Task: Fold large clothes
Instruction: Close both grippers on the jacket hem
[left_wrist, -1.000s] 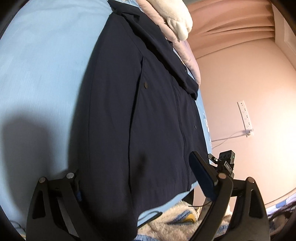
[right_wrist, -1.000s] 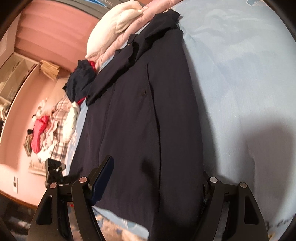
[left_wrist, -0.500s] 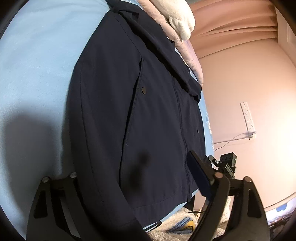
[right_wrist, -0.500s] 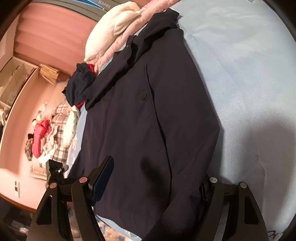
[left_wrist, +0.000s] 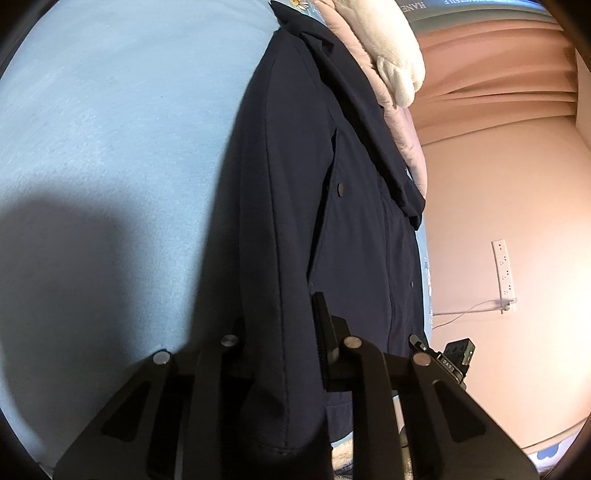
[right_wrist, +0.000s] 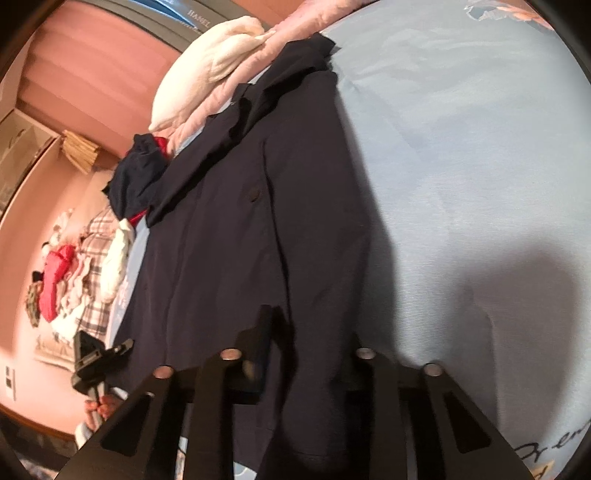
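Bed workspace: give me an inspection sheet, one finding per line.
Surface: light blue bedsheet, shadowed near the grippers.
Job's thing: navy jacket spread lengthwise, collar at the far end, its near hem gathered.
Clutter: cream pillow, pink quilt, clothes pile by the wall.
Grippers: left gripper shut on the jacket; right gripper shut on the jacket.
Cables: white cord from a power strip.
Surroundings: pink wall, curtain.

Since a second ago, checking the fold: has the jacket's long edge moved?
Yes. The jacket edge has been drawn in off the blue sheet, toward the pink wall.
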